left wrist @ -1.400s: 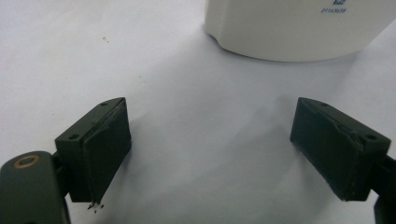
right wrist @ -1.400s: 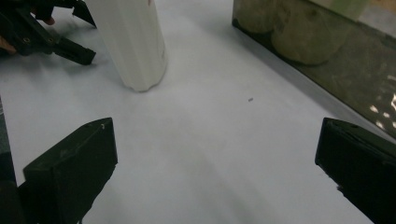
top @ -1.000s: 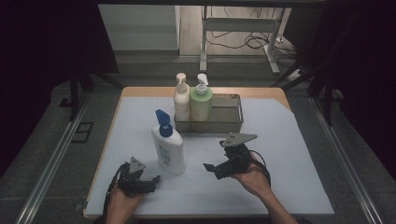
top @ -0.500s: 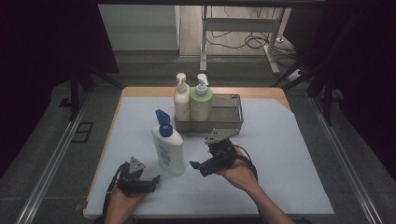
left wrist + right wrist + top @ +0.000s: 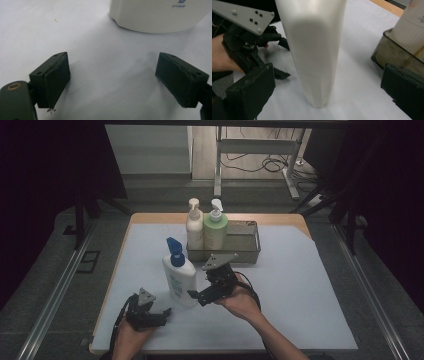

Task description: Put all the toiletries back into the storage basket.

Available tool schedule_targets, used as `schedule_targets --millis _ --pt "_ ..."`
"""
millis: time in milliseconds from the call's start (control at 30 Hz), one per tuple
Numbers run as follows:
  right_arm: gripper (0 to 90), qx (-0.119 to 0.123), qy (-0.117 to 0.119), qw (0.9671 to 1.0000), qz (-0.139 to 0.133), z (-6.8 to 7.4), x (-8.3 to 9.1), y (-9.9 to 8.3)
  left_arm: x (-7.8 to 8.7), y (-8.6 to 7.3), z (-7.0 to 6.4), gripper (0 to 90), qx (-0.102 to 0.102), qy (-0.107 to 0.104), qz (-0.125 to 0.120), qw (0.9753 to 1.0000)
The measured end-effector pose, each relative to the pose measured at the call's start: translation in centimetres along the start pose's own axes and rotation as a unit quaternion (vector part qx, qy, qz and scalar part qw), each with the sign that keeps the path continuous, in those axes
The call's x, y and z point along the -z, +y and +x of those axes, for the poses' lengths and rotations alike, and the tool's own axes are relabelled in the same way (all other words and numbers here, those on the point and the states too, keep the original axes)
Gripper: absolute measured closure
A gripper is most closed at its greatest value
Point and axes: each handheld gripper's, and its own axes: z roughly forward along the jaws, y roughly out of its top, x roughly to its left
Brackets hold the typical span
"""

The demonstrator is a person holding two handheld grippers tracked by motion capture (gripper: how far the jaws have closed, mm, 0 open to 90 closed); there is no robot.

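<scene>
Straddling white bottle (image 5: 312,50), right tool's (image 5: 325,92) jaws, untouching.

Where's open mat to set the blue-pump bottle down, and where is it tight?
Free: the right half of the white mat, between the metal tray and the near edge; also the far-left strip beside the cream bottle. Crowded: near left, where the blue-pump bottle stands between the open right gripper and left gripper.
</scene>
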Motion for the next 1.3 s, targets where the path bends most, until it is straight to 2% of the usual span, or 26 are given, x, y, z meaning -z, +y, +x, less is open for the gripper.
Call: schedule_targets --millis 200,300,467,667,900,967,1033,1100,1233,1300 --pt "0.0 0.000 0.001 1.0000 -0.004 0.4 -1.1 0.8 0.0 0.0 0.0 12.3 0.000 0.000 0.000 1.0000" --pt "0.0 0.006 -0.004 1.0000 -0.006 0.6 -1.7 1.1 0.0 0.0 0.0 12.3 0.000 -0.001 0.000 1.0000" --pt "1.1 0.002 -0.011 0.9999 -0.005 0.7 -2.5 1.4 0.0 0.0 0.0 12.3 0.000 -0.001 0.000 1.0000" --pt "11.5 0.000 -0.016 0.9998 -0.012 0.7 -3.1 1.8 0.0 0.0 0.0 12.3 0.000 -0.001 0.000 1.0000" --pt "19.6 0.001 -0.007 0.9999 -0.011 1.1 -3.7 2.3 0.0 0.0 0.0 12.3 0.001 -0.001 -0.001 1.0000" --pt "27.0 0.004 -0.010 0.9999 -0.013 1.2 -3.9 2.4 0.0 0.0 0.0 12.3 0.001 -0.001 -0.001 1.0000" --pt "28.6 0.004 -0.008 0.9999 -0.012 1.2 -3.9 2.4 0.0 0.0 0.0 12.3 0.001 -0.001 -0.001 1.0000" --pt "33.9 0.005 -0.005 0.9999 -0.010 1.2 -4.1 2.5 0.0 0.0 0.0 12.3 0.001 -0.001 -0.001 1.0000" --pt "38.0 0.017 -0.017 0.9997 -0.006 1.4 -4.1 2.5 0.0 0.0 0.0 12.3 0.001 -0.001 -0.001 1.0000" --pt "38.5 0.016 -0.022 0.9996 0.000 1.6 -4.0 2.6 0.0 0.0 0.0 12.3 0.001 -0.001 -0.001 1.0000"
